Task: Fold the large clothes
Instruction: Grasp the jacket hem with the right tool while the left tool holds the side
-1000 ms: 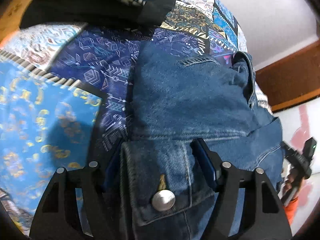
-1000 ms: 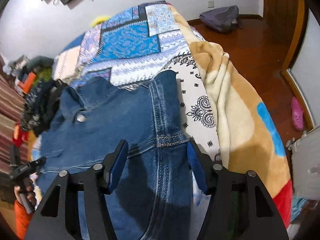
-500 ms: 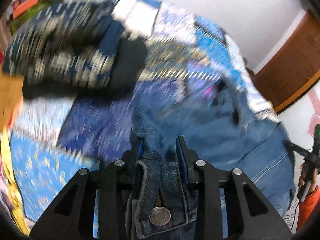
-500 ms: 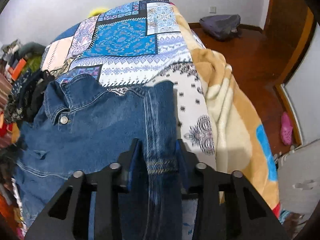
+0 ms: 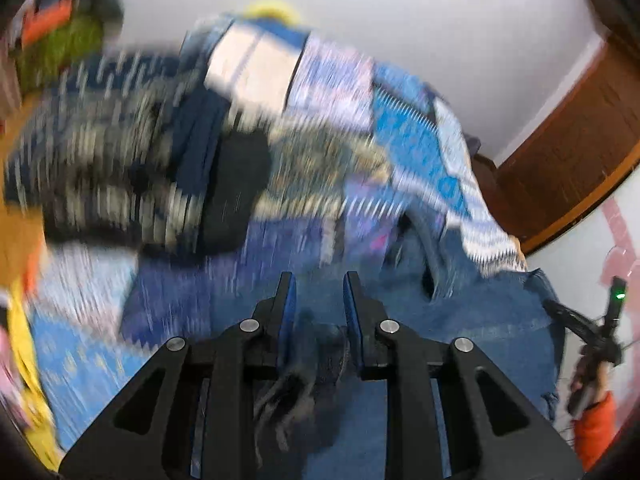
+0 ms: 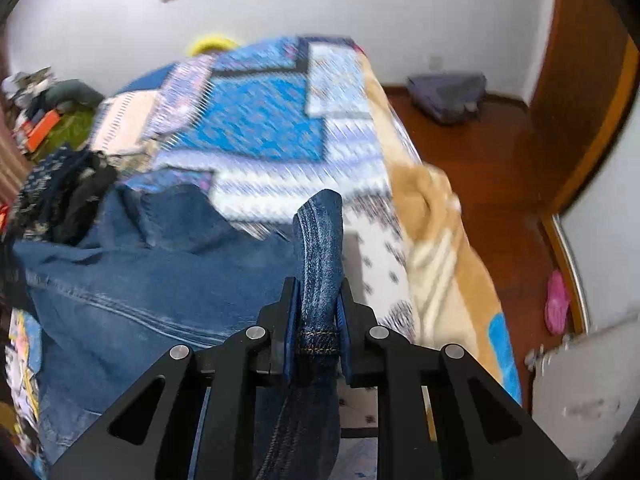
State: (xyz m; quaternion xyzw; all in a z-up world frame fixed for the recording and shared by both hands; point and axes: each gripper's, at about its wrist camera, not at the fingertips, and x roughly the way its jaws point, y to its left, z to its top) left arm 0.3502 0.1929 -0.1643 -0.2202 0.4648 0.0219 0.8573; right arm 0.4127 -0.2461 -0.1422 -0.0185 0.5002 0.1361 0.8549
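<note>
Left view's all blur, but both grippers, left [image 5: 320, 300] and right [image 6: 318, 300], have just closed on the jacket [image 6: 160, 280], quilt [image 6: 260, 128] behind, dark clothes pile [image 5: 140, 168] alongside.

Open patchwork quilt [image 6: 256, 128] ahead, bare of clutter. Heap of dark patterned clothes [image 5: 120, 168] crowding the far left of the bed. Bunched tan blanket [image 6: 436, 216] along the right edge.

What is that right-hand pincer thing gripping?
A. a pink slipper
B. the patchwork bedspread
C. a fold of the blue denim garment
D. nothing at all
C: the right gripper has its blue pads pressed on a bunched fold of the denim garment.
</note>
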